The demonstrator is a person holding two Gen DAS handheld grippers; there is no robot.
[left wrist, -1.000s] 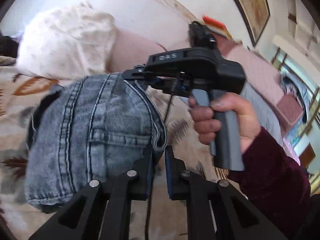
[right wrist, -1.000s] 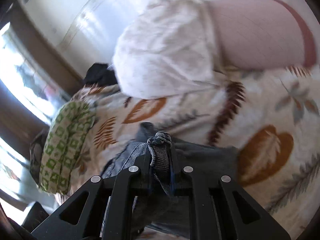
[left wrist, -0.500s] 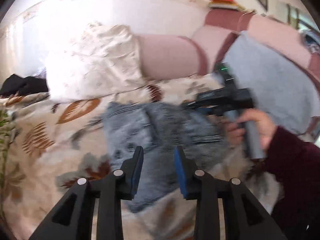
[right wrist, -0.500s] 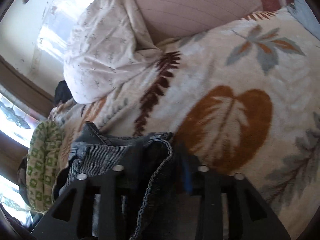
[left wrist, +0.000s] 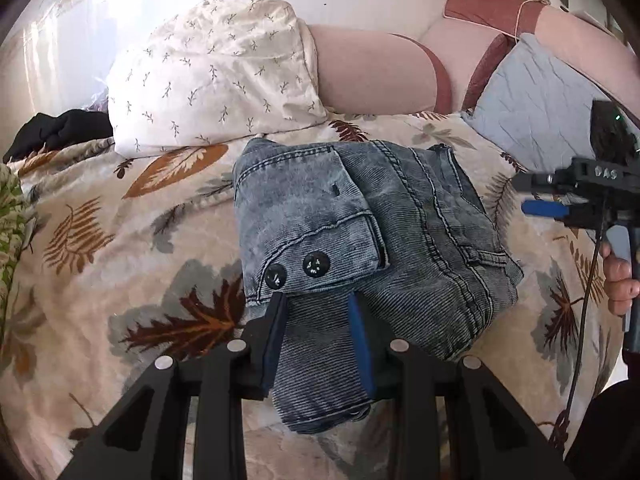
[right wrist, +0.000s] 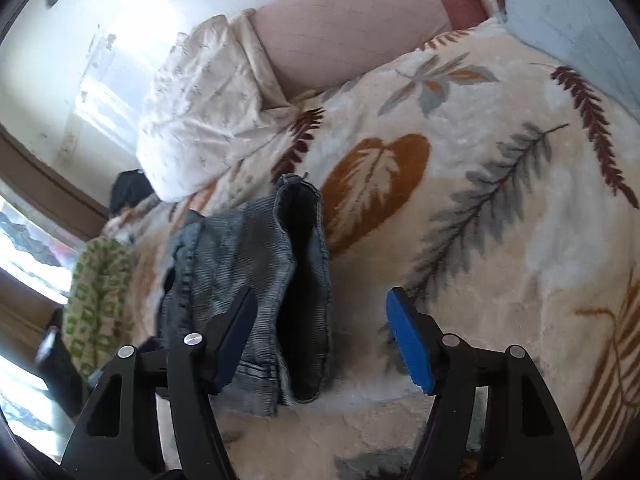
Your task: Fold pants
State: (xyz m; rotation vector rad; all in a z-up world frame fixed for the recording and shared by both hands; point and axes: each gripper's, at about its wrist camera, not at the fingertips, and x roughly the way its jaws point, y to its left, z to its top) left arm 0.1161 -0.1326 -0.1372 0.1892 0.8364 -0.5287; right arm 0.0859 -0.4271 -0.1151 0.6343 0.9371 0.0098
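The grey-blue denim pants (left wrist: 360, 232) lie folded into a compact bundle on the leaf-patterned blanket (left wrist: 100, 240), a buttoned pocket flap on top. My left gripper (left wrist: 318, 304) is open, its pads hovering over the bundle's near edge and holding nothing. In the right wrist view the pants (right wrist: 256, 280) lie left of centre, one open end facing the camera. My right gripper (right wrist: 320, 308) is wide open and empty just above the bundle's right side. It also shows at the right edge of the left wrist view (left wrist: 540, 196), clear of the pants.
A white patterned pillow (left wrist: 212, 72) and a pink bolster (left wrist: 372, 76) lie behind the pants. A pale blue cushion (left wrist: 540, 116) is at the right. A green patterned cloth (right wrist: 100, 300) and a black garment (left wrist: 56, 132) lie at the left.
Both grippers let go of the pants and opened. The bundle now rests on the blanket, and both grippers have drawn back from it, the right one off to the side.
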